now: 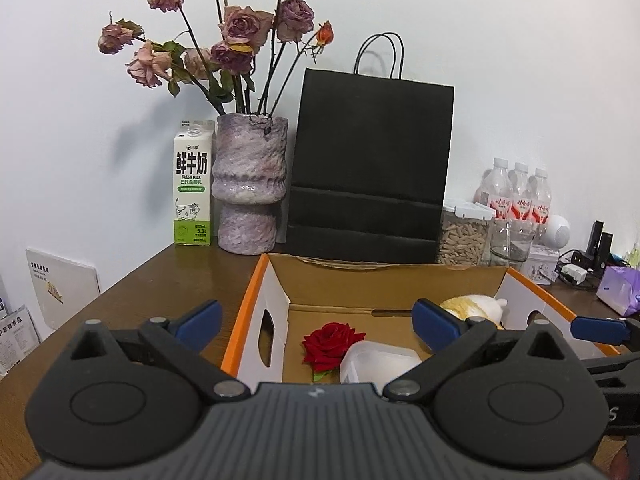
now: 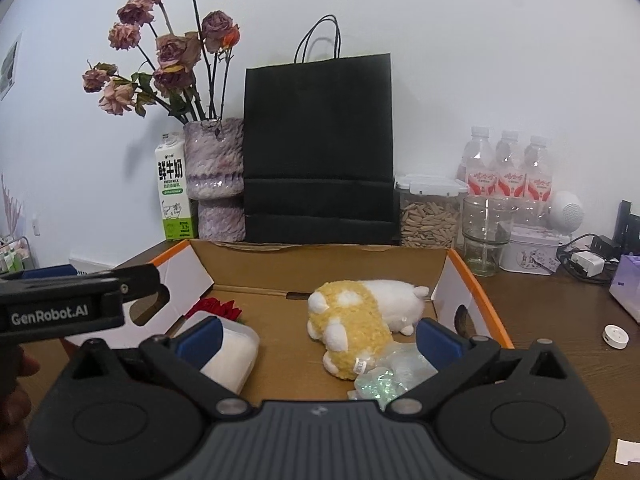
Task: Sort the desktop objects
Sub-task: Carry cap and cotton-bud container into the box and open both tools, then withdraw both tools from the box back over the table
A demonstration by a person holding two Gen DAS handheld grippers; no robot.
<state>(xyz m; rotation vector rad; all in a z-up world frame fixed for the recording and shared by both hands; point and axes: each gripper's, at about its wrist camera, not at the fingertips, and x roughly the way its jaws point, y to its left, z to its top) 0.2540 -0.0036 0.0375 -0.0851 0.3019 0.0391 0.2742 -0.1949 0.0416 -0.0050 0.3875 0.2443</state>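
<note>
1. The left gripper (image 1: 318,320) is being held spread wide, gripping nothing, over the near edge of the cardboard box (image 1: 244,312).
2. The right gripper (image 2: 318,334) is likewise being held spread, empty.
3. The red rose (image 1: 332,344), white container (image 2: 234,354) and plush toy (image 2: 360,320) are lying inside the box.

A black paper bag (image 1: 372,168) is standing against the wall, touching a purple vase (image 1: 249,184) that is holding dried roses (image 1: 240,26). A milk carton (image 1: 193,184) is sitting just left of the vase. Three water bottles (image 2: 508,168) are lining up behind a glass jar (image 2: 486,232).
</note>
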